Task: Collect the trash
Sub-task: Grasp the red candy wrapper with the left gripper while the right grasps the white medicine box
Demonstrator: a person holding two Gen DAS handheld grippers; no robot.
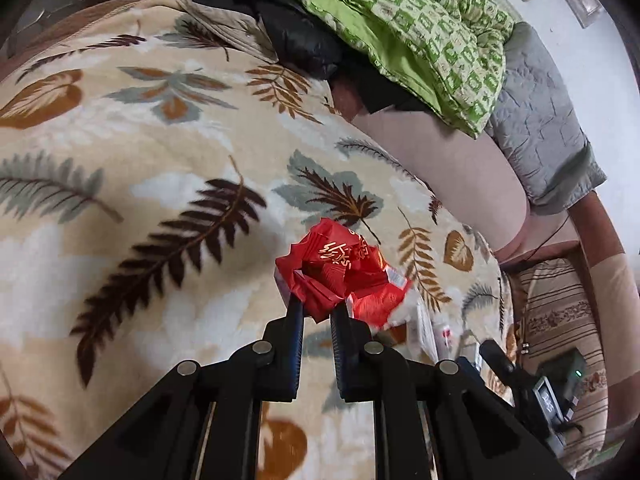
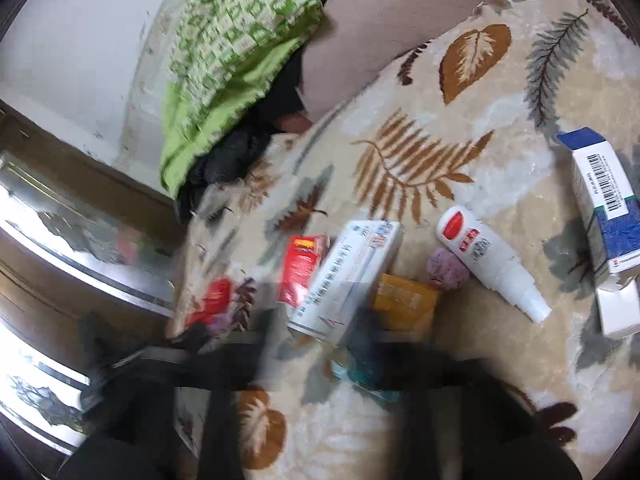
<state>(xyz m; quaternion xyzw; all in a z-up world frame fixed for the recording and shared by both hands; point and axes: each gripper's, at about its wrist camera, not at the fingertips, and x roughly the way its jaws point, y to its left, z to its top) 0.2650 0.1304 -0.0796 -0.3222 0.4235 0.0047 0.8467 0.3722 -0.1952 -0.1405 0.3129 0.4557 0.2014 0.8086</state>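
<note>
Left hand-held gripper (image 1: 317,307): jaws narrow, clamped on a crumpled red wrapper (image 1: 340,270), held above the leaf-print blanket (image 1: 140,152).

Right hand-held gripper (image 2: 320,332): heavily blurred, fingers spread wide with nothing clamped, just in front of the white carton (image 2: 346,276).

Landmark, white carton, lying on the blanket (image 2: 440,128). Touching its left side: red packet (image 2: 302,268). Farther left: small red item (image 2: 214,298), blurred. At its right: orange box (image 2: 404,300), purple wad (image 2: 448,270), then white spray bottle (image 2: 486,258) lying flat. Well right: blue-and-white box (image 2: 604,208). Beyond: green quilt (image 2: 232,52).
</note>
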